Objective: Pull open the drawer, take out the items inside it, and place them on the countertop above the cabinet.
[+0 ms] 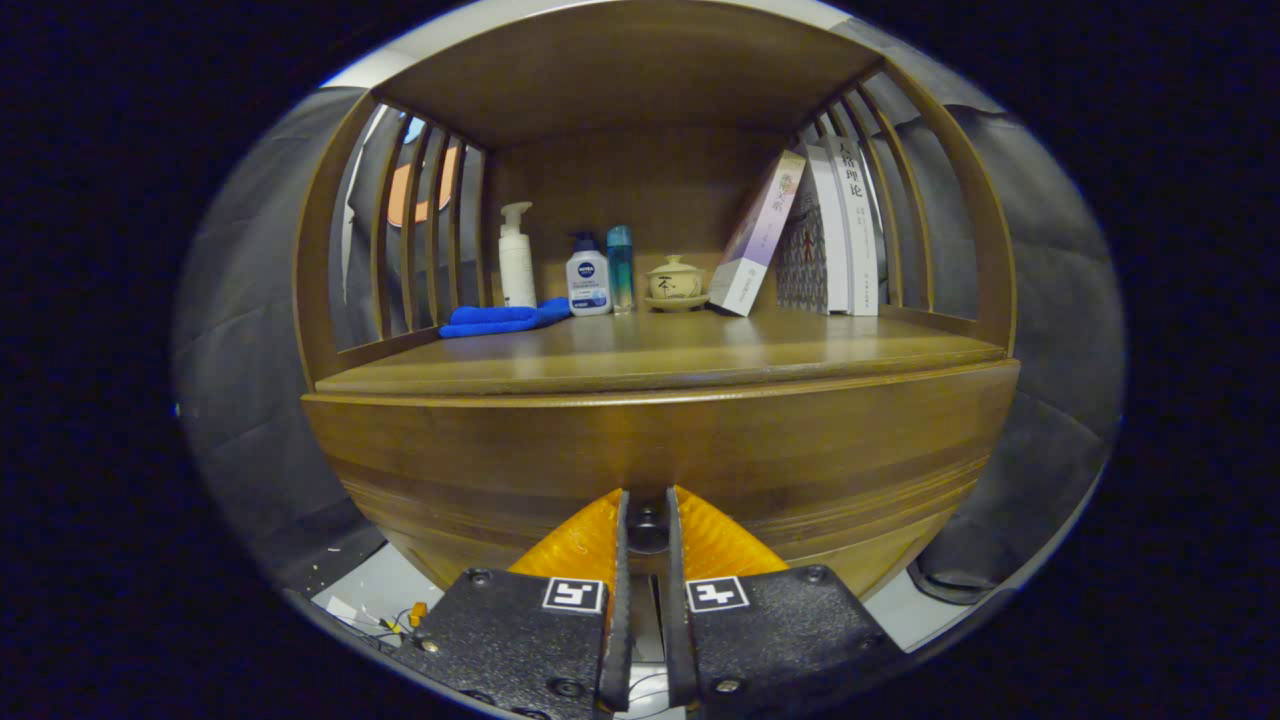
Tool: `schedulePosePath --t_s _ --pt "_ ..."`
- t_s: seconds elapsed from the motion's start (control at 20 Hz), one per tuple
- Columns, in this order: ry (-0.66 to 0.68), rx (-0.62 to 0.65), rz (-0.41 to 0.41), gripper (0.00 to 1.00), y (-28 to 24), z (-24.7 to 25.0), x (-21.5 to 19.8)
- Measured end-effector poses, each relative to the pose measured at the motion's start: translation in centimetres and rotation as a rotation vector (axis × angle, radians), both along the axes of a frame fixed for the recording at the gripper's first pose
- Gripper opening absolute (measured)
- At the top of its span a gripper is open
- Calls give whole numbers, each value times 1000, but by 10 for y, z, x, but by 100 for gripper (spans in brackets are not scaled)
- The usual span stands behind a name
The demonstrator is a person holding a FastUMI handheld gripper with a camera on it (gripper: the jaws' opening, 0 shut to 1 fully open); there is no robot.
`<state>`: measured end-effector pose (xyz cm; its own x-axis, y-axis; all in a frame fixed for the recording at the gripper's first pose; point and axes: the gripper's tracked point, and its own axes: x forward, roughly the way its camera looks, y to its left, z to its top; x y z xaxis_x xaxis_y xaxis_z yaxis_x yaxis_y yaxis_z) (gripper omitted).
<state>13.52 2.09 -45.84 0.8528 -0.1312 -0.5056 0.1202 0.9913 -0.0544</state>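
A wooden cabinet fills the scene, its drawer front (pixel 480 460) right before me and still flush with the cabinet body. A small dark round knob (pixel 648 528) sits on that front. My gripper (pixel 648 495) is shut on the knob, one finger pressing each side of it. The inside of the drawer is hidden. Above the drawer runs the wooden countertop (pixel 660 355), beyond and above the fingers.
At the back of the countertop stand a white pump bottle (pixel 516 256), a lotion bottle (pixel 588 277), a slim teal bottle (pixel 620 266), a lidded tea bowl (pixel 675 281) and leaning books (pixel 800 235). A blue cloth (pixel 500 319) lies at the left. Slatted sides and a top shelf enclose the space.
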Motion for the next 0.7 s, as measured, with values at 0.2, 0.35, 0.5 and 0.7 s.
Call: schedulePosePath --t_s 0.2,0.35,0.5,0.7 --pt "5 34 9 17 7 5 -23" --pt "12 26 19 17 5 9 -37" --pt "20 32 19 17 9 14 -55" --pt "32 42 31 17 11 20 -79"
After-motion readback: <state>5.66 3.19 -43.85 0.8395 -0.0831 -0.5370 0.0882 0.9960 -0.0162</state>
